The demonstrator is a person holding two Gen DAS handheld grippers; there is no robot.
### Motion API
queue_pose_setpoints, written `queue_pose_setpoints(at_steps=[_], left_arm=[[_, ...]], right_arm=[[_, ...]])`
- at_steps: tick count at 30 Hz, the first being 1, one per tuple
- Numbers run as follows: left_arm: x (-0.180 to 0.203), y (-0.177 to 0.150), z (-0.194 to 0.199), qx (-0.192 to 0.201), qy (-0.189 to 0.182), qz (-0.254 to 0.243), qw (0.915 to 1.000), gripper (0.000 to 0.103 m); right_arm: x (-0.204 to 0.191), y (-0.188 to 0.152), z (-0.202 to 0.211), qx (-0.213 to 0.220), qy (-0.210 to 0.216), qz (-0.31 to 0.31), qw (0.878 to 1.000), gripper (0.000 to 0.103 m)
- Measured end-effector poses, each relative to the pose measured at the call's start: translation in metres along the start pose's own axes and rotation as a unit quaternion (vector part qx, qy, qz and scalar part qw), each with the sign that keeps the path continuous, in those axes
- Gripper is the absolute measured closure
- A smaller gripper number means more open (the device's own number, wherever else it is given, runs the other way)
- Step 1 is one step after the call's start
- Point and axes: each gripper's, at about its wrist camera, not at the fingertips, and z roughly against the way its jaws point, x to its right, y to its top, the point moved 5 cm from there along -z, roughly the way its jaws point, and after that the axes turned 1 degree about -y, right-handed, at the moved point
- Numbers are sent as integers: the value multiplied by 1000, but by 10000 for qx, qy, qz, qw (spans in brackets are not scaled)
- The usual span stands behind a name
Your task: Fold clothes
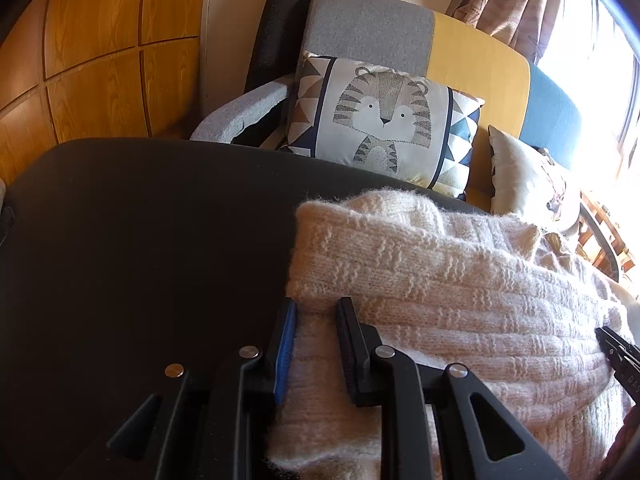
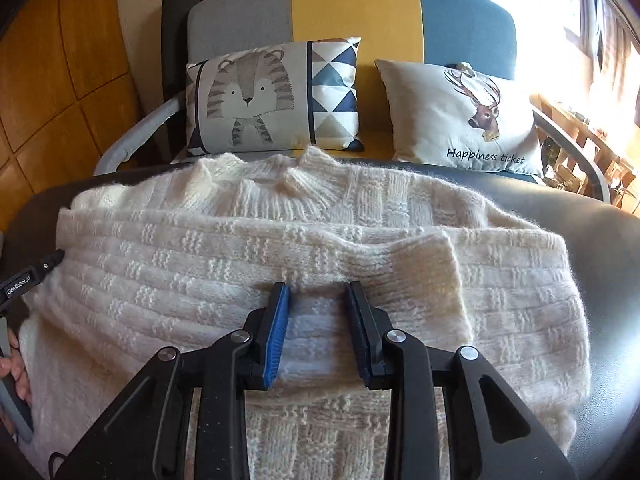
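— Two views are given. What is shown from the left wrist?

— A cream knitted sweater point(image 1: 440, 280) is seen lying on a dark table point(image 1: 140, 260), with its left edge folded inward. The left gripper point(image 1: 316, 312) is held at that edge, its jaws narrowly parted with the knit lying between them; whether the fabric is pinched cannot be told. A tiger cushion point(image 1: 384, 120) is propped on the armchair point(image 1: 368, 28) behind.

— And from the right wrist?

— The sweater point(image 2: 200, 260) is spread across the table point(image 2: 608, 248), collar at the far side. One sleeve point(image 2: 420, 264) is already laid across the body. The right gripper point(image 2: 318, 296) is poised over the middle of the garment, jaws narrowly apart, nothing seen clamped. The left gripper point(image 2: 52, 260) is glimpsed at the sweater's left edge, and a deer cushion point(image 2: 460, 116) is noticed beside the tiger one.

— How far along is the folding judged to be?

— Partly done, it is judged: the sleeves seem tucked in, while the body remains to be folded over.
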Motion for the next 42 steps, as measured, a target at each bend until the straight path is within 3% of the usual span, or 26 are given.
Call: queue_pose_setpoints(at_steps=[2, 5, 8, 10, 13, 21, 35, 38, 42], left_arm=[[1, 4, 5, -27, 30, 12, 10000, 81], [14, 13, 26, 412, -220, 114, 9988, 82], [44, 17, 31, 576, -499, -271, 9967, 82], [61, 15, 21, 545, -368, -755, 9950, 82], [66, 4, -6, 40, -180, -1047, 9943, 82], [50, 3, -7, 116, -673, -619, 9957, 82], [48, 7, -11, 150, -920, -395, 9949, 82], [48, 6, -11, 159, -915, -398, 9949, 82], [47, 6, -11, 175, -916, -394, 9949, 82]], right_arm=[[-2, 0, 0, 12, -72, 72, 9999, 71], [-2, 0, 2, 49, -59, 51, 10000, 71], [-2, 1, 2, 65, -64, 55, 9999, 70], [-2, 1, 2, 65, -79, 65, 9999, 70], [-2, 1, 2, 74, -67, 54, 9999, 70], [-2, 0, 2, 129, -66, 35, 9999, 70], [0, 0, 3, 152, 28, -37, 9999, 69], [10, 7, 6, -38, 337, -354, 9988, 69], [15, 22, 25, 400, 674, -1192, 9898, 68]])
